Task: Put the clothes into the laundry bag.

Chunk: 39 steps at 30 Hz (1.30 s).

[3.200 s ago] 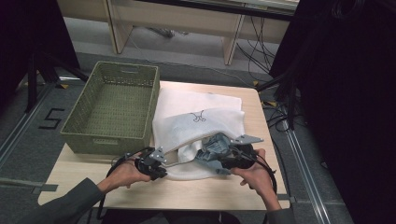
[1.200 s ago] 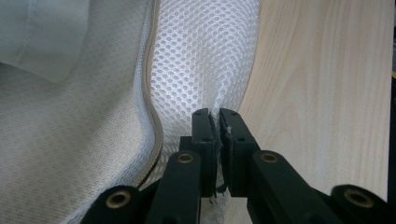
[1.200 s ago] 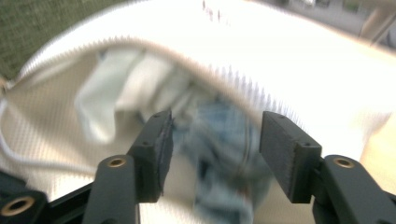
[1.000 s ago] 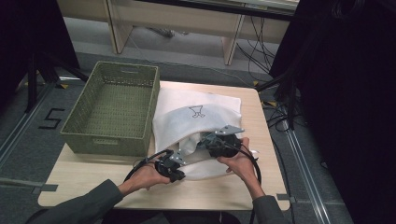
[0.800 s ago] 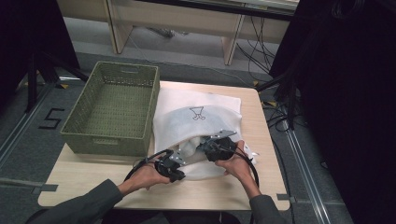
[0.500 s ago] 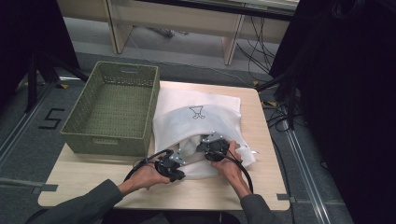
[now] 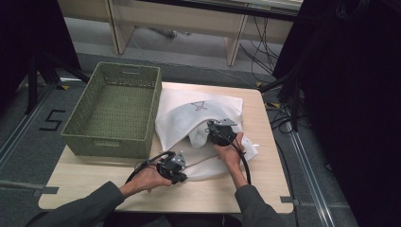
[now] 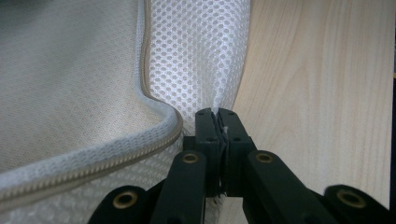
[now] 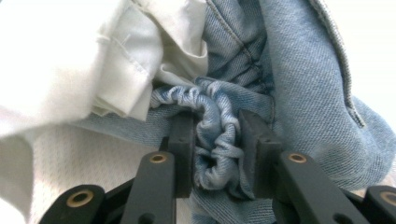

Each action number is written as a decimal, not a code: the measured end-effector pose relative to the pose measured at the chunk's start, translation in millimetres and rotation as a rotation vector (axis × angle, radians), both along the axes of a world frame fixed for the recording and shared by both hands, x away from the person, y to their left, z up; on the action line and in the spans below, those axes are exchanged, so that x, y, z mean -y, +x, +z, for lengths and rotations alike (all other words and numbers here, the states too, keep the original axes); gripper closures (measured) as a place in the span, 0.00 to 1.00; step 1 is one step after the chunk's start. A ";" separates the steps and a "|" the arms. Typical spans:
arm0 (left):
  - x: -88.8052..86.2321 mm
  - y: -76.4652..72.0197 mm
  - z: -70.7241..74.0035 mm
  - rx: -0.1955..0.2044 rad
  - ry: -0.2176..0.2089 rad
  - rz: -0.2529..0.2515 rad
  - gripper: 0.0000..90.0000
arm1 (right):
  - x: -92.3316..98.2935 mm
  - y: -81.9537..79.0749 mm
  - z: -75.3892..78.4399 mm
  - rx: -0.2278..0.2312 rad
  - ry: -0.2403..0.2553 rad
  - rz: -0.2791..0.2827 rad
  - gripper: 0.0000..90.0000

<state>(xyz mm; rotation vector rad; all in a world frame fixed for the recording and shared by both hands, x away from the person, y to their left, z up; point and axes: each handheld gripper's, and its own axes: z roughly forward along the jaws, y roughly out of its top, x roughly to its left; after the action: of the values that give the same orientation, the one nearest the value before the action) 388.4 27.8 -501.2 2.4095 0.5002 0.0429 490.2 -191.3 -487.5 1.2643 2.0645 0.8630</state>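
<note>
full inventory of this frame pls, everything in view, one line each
Mesh laundry bag: 1, white, zip along its opening, lying on the table right of the basket.
Denim garment: 1, light blue, bunched at the bag's opening.
White cloth: 1, white, crumpled beside the denim.
Basket: 1, green woven, table's left side.
Table: 1, light wood.
Cables: several, black, on the floor beyond the table.
Left gripper: 1, black, shut on the bag's mesh edge.
Right gripper: 1, black, clamped on a denim fold.
Hands: 2, dark sleeves, from the bottom edge.
</note>
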 end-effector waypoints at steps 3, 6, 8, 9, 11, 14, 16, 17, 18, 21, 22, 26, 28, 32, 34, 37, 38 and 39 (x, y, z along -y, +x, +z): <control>-0.2 0.3 0.4 -0.004 0.005 0.001 0.96 | 1.1 -1.5 0.7 -0.020 0.008 0.010 0.75; -0.3 0.2 0.4 -0.004 0.005 0.001 0.96 | 5.1 -3.9 1.1 -0.021 0.037 0.029 0.72; -0.9 0.4 0.2 -0.008 0.002 0.003 0.95 | 7.5 -7.7 3.9 -0.044 0.068 0.035 0.67; -1.3 0.6 0.2 -0.009 0.001 0.002 0.95 | 10.9 -9.8 5.5 -0.050 0.063 0.060 0.64; -1.7 1.0 0.5 -0.012 0.003 0.003 0.95 | 15.7 -16.9 13.3 -0.072 0.104 0.075 0.60; -1.1 0.6 0.3 -0.015 -0.004 0.010 0.94 | 20.4 -27.2 25.1 -0.075 0.217 0.095 0.54; -1.4 0.8 0.5 -0.011 0.002 0.004 0.94 | 17.5 -35.3 30.7 -0.105 0.256 0.115 0.52; -1.5 0.9 0.7 -0.010 0.006 0.002 0.94 | 15.7 -38.7 32.4 -0.105 0.255 0.145 0.51; -1.3 0.7 0.6 -0.009 0.006 0.003 0.94 | 11.6 -42.1 33.5 -0.112 0.271 0.158 0.50; -1.3 0.6 0.6 -0.011 0.004 0.004 0.94 | -1.5 -45.9 34.5 -0.095 0.294 0.208 0.49; -0.6 0.0 0.0 -0.015 -0.009 0.013 0.94 | -7.8 -46.6 33.8 -0.107 0.296 0.212 0.49; -1.1 0.3 0.6 -0.007 0.007 0.003 0.94 | -26.7 -44.7 20.3 -0.137 0.212 0.208 0.64; -1.1 0.0 0.6 0.000 0.008 -0.001 0.94 | -32.1 -37.5 8.3 -0.135 0.150 0.176 0.77; -1.1 -0.3 0.5 -0.001 0.005 0.002 0.94 | -32.5 -26.7 -3.0 -0.106 0.111 0.127 0.82; -1.1 -0.6 0.3 -0.009 0.002 0.005 0.94 | -31.7 -26.3 -1.2 -0.115 0.149 0.128 0.76; -0.8 -1.2 0.4 -0.003 0.001 0.006 0.94 | -28.9 -33.1 7.7 -0.121 0.168 0.148 0.62; -1.4 -0.5 0.8 0.006 0.013 -0.003 0.93 | -23.6 -39.9 17.2 -0.095 0.146 0.175 0.58; -1.3 -0.8 0.8 0.004 0.011 0.000 0.93 | -21.1 -42.5 20.5 -0.085 0.156 0.195 0.57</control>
<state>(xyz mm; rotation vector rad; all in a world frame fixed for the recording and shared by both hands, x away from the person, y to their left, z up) 387.6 29.1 -500.4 2.4197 0.4991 0.0505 447.7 -170.2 -467.0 1.2108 2.2531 1.0935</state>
